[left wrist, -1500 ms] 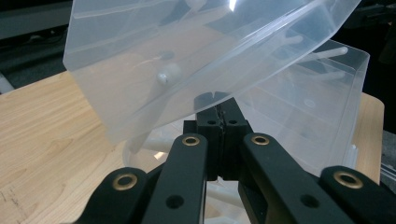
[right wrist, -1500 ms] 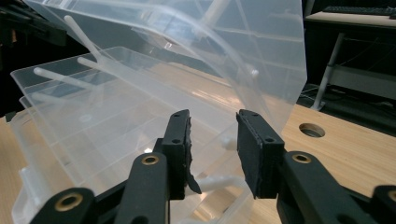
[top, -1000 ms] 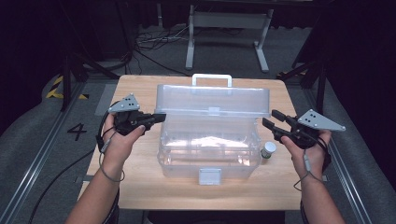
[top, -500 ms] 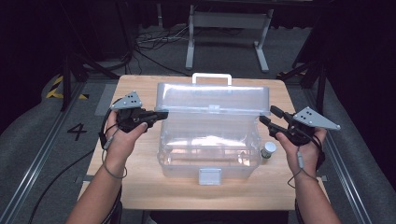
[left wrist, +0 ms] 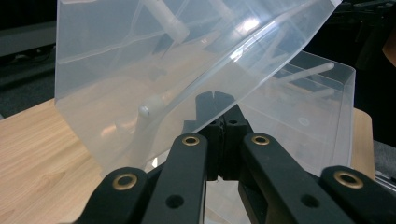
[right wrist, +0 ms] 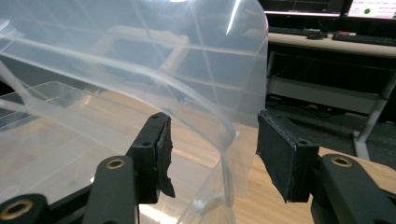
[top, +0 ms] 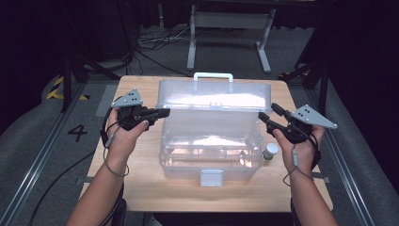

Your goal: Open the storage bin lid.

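Right claw [top: 265, 114] has just been opening, its jaws now wide around the lid [right wrist: 140, 70] edge. Left claw [top: 162, 112] pinches the lid's other end.

- The left gripper [top: 162, 112] is held in the left hand [top: 123, 133] at the left of the scene, pointing right, jaws pressed together.
- The right gripper [top: 266, 115] sits in the right hand [top: 296, 143] at the right, pointing left and slightly far; its jaws have just been opening and stand apart.
- Both forearms come in from the near edge.
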A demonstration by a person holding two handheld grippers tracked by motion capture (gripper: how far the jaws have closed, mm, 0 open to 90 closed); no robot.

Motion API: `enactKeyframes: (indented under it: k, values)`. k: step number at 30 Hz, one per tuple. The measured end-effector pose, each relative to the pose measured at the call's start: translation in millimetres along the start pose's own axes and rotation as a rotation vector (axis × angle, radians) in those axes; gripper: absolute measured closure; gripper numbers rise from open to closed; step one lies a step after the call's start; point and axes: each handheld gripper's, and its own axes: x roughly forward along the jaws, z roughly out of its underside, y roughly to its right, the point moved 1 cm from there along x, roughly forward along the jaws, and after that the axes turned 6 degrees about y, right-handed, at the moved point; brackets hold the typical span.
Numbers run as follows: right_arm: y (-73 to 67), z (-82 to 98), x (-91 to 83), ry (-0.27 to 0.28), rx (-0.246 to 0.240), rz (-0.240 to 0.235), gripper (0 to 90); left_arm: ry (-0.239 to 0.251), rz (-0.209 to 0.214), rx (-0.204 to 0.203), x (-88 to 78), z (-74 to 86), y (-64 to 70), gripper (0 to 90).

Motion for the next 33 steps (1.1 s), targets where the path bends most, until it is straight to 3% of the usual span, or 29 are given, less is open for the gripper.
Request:
enactKeyframes:
  k: [5, 15, 28, 33]
  values:
    - [-1.6, -1.4, 6.4, -0.003, 0.029, 0.031, 45.7, 0.003, 0.005, 0.000, 0.5, -0.6, -1.0, 89.7]
    - [-2.5, -3.5, 18.9, 0.002, 0.044, 0.077, 46.7, 0.008, 0.007, -0.004, 0.7, -0.6, -1.7, 89.6]
    - [-6.9, -6.4, 17.6, 0.029, 0.011, 0.156, 67.7, 0.009, 0.006, 0.000, 1.7, -0.3, -0.3, 89.4]
    - [-8.0, -7.5, 17.5, 0.029, -0.007, 0.176, 71.2, -0.001, 0.008, -0.002, 1.1, 1.8, 0.9, 87.2]
